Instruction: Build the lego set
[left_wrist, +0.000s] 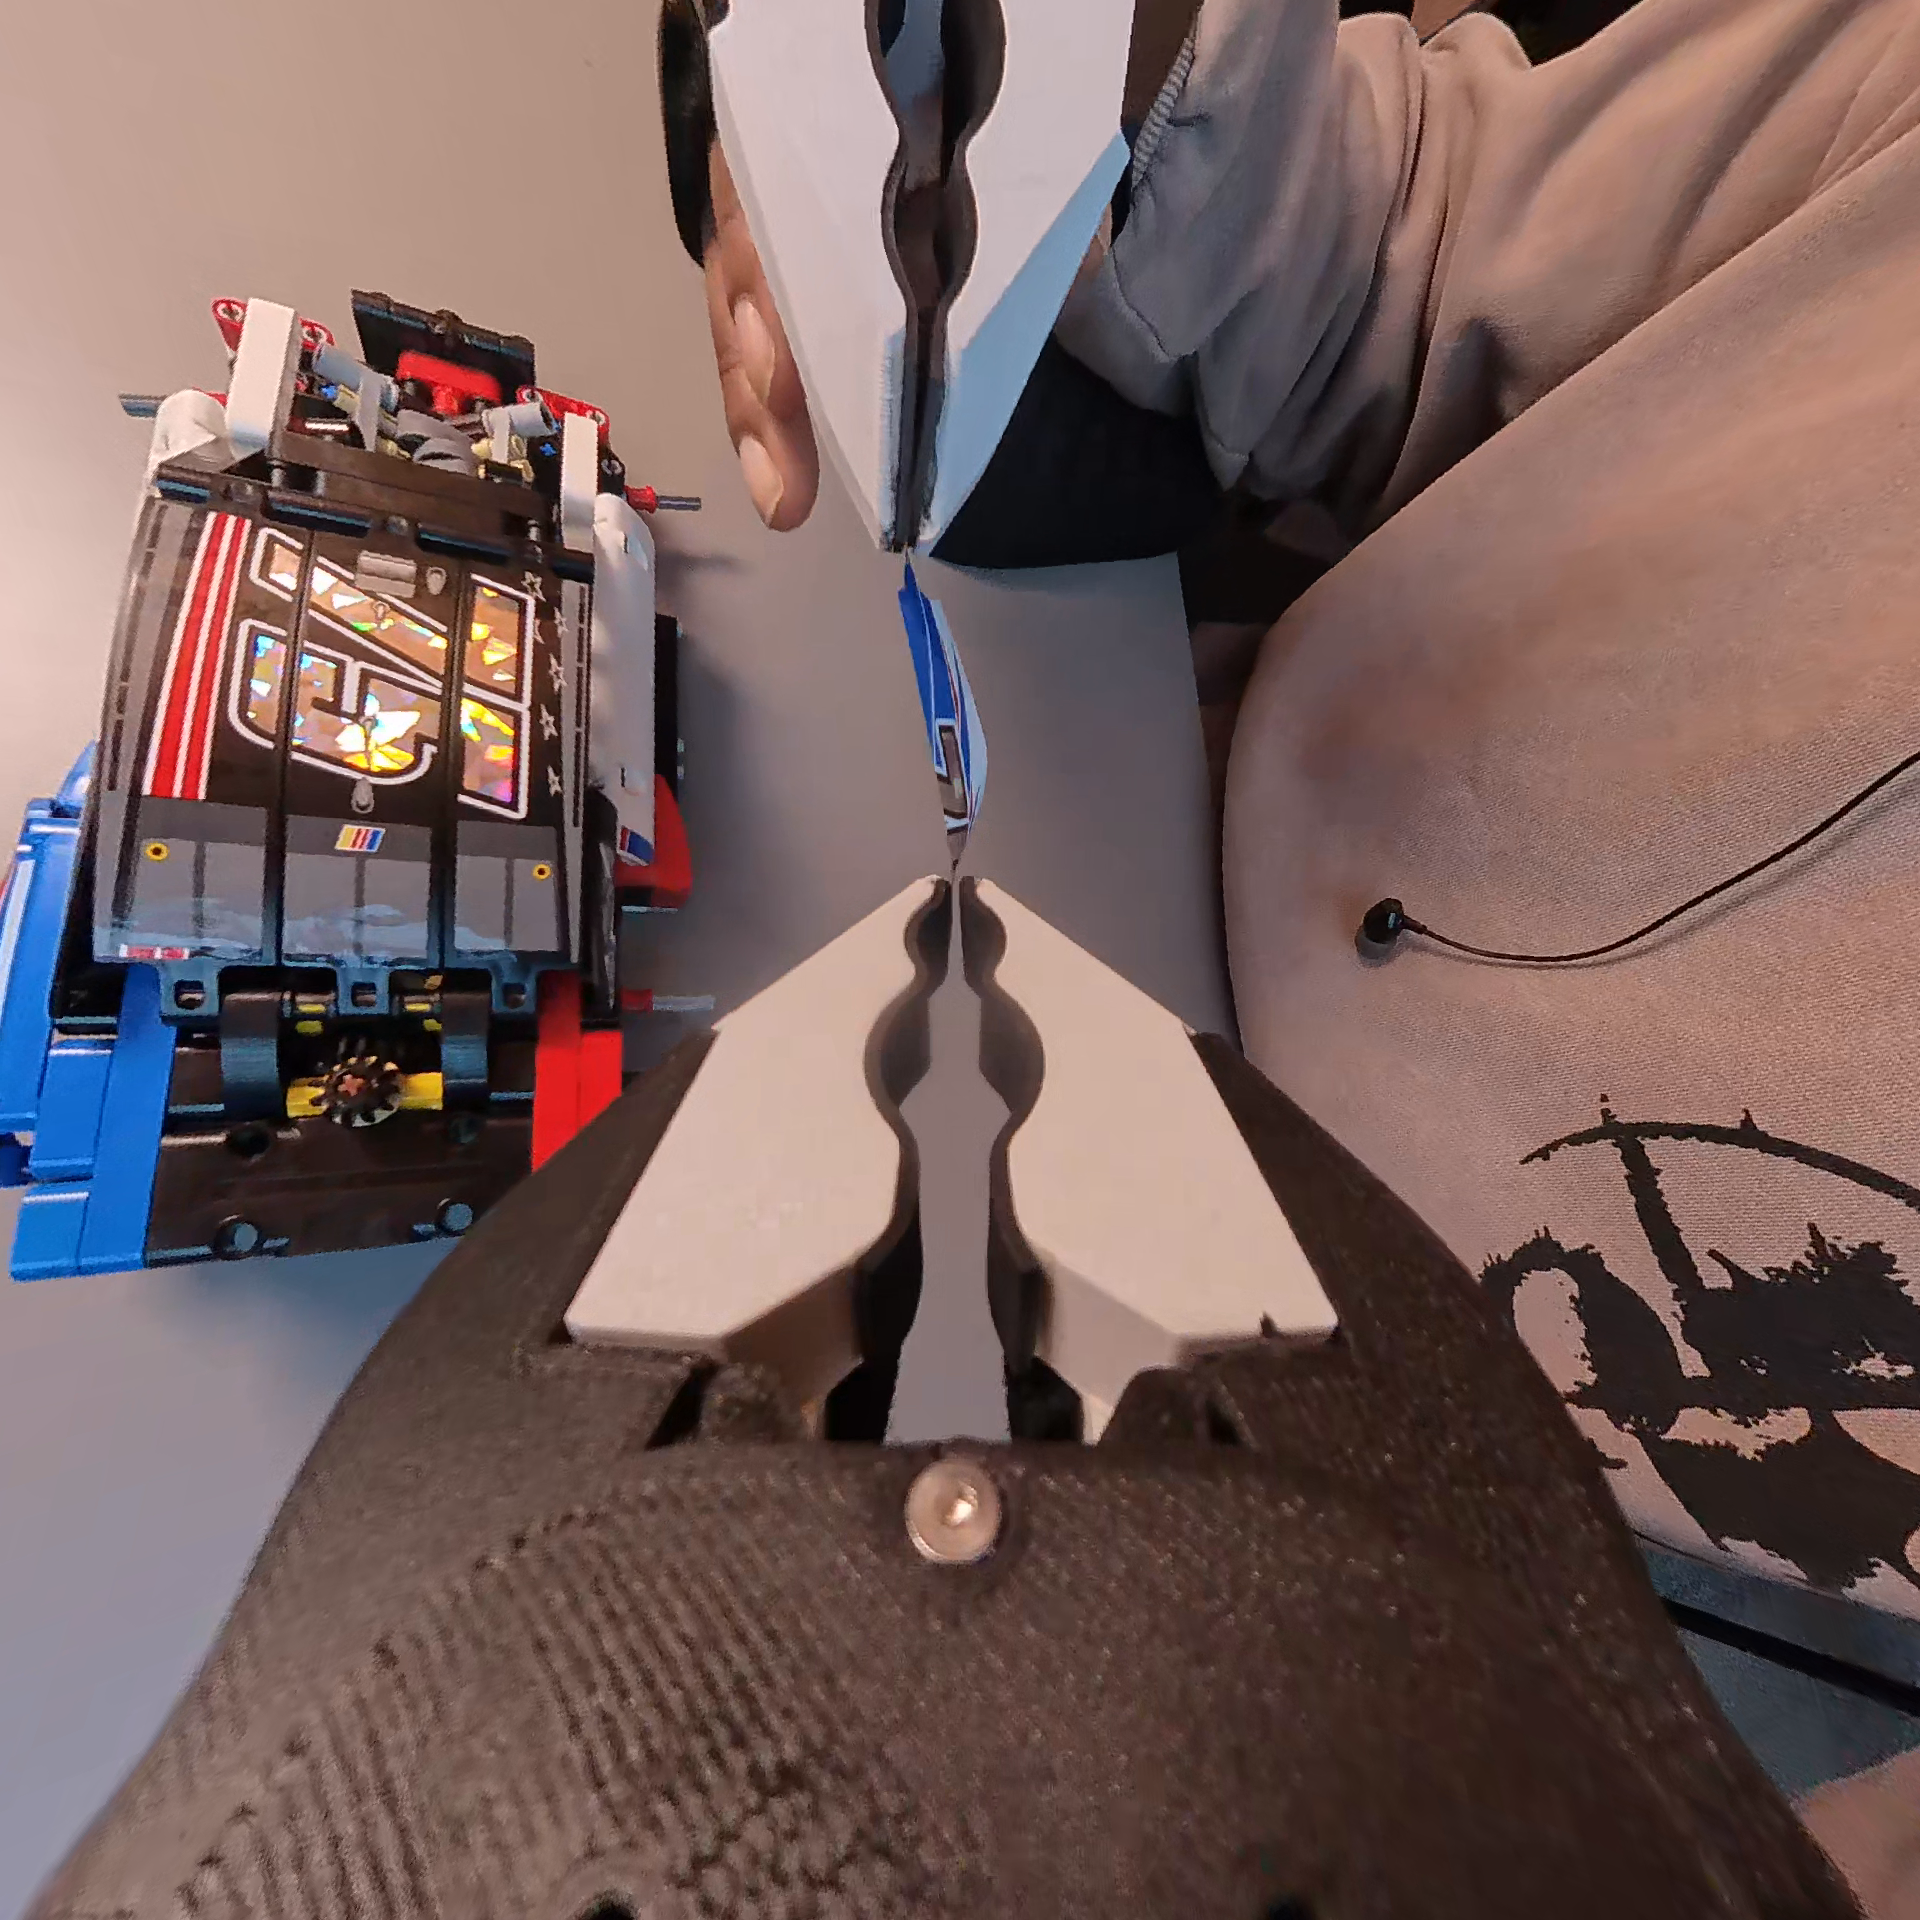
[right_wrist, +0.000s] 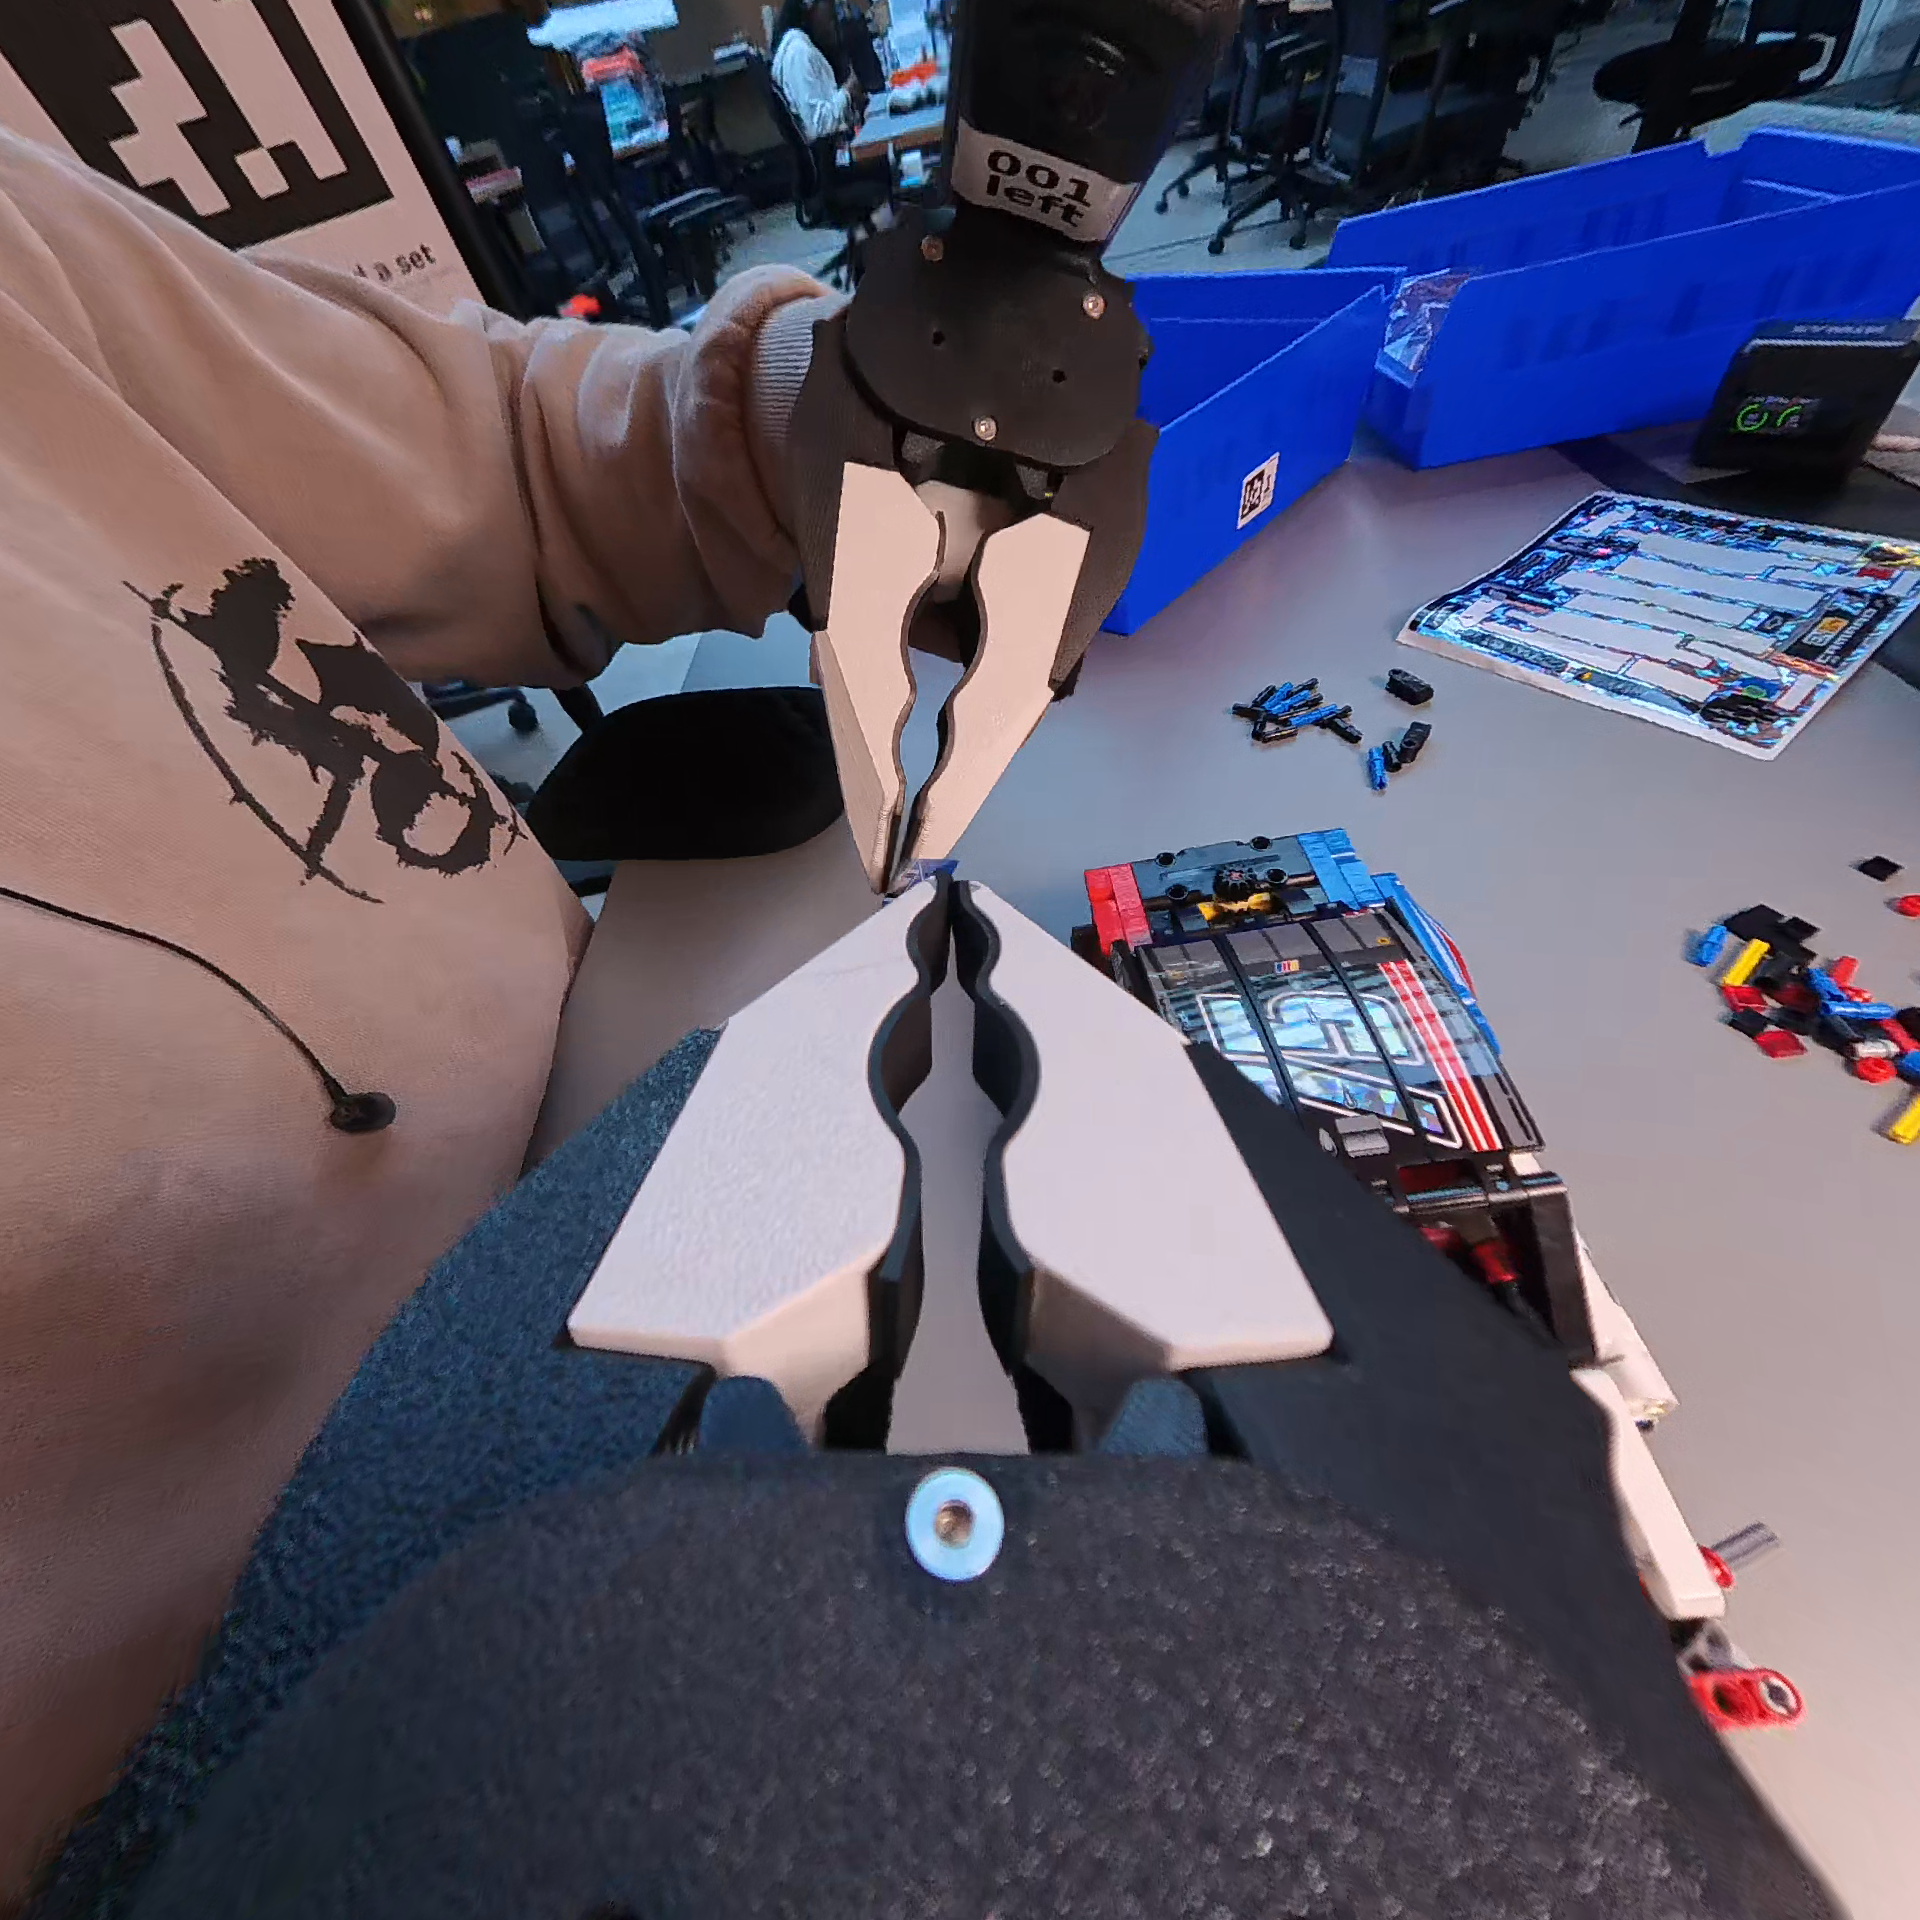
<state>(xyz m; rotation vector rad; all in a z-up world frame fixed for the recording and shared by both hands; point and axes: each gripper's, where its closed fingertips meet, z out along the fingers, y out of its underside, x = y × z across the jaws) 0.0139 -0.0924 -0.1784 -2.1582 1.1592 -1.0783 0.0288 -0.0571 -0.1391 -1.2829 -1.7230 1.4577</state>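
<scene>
A small blue and white sticker (left_wrist: 940, 675) is stretched in the air between my two grippers. My left gripper (left_wrist: 954, 883) is shut on its near end. My right gripper (left_wrist: 906, 540) is shut on its far end. In the right wrist view the right gripper (right_wrist: 951, 883) meets the left gripper (right_wrist: 896, 878) tip to tip, with only a sliver of the sticker (right_wrist: 928, 871) showing. The partly built lego car (left_wrist: 343, 748), black with red stripes and a shiny roof number, lies on the grey table to the side and also shows in the right wrist view (right_wrist: 1340, 1049).
A sticker sheet (right_wrist: 1662, 613), a cluster of black and blue pins (right_wrist: 1320, 717) and a pile of red, blue and black pieces (right_wrist: 1818, 997) lie on the table (right_wrist: 1558, 883). Blue bins (right_wrist: 1558, 312) and a black device (right_wrist: 1808, 400) stand behind. A person's beige sweatshirt (right_wrist: 260, 727) is close by. About 6 centimeters separates my left fingertips from my right.
</scene>
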